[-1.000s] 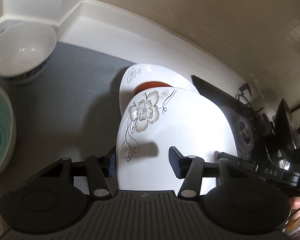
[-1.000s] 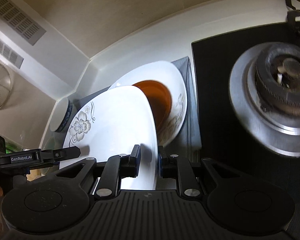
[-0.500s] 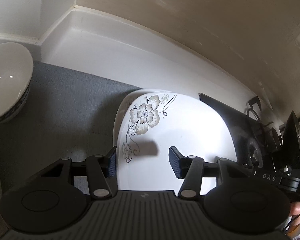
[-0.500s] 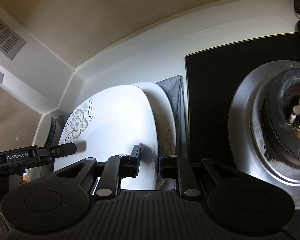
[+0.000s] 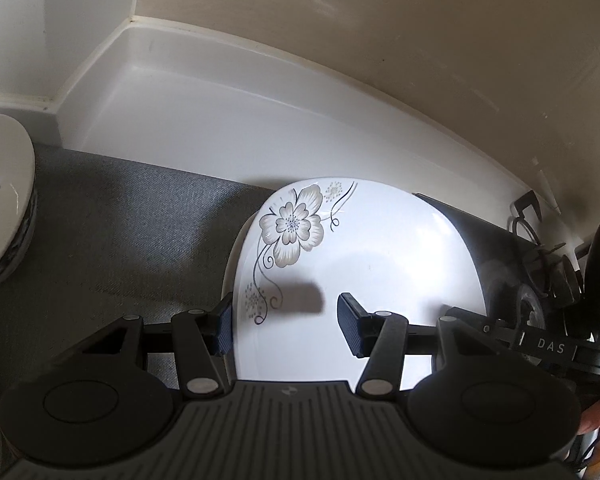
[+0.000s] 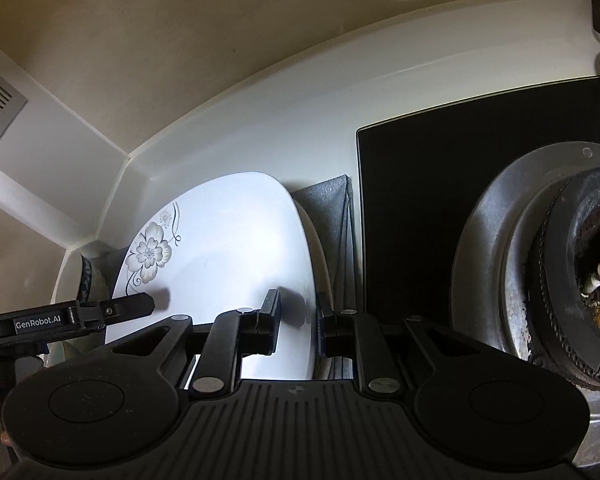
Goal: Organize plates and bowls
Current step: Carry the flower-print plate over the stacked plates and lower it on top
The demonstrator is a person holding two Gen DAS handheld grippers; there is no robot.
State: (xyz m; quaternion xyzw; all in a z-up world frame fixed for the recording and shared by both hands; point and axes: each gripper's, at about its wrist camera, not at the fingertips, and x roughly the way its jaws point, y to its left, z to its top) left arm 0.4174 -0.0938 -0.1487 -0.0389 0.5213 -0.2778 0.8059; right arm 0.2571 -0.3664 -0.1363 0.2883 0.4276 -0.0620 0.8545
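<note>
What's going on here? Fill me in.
A person holds a pair of tongs in each hand and carries a white flowered plate over the grey mat. The right tongs are shut on the plate's right edge; the left tongs straddle its left rim. Another plate's rim shows just beneath, beside the stove.

Pretty dim overall, fisheye bending the edges hard. The glossy white flower-print plate (image 5: 364, 280) catches soft glare, a finger shadow smudges across its face, and everything around it sits murky.
</note>
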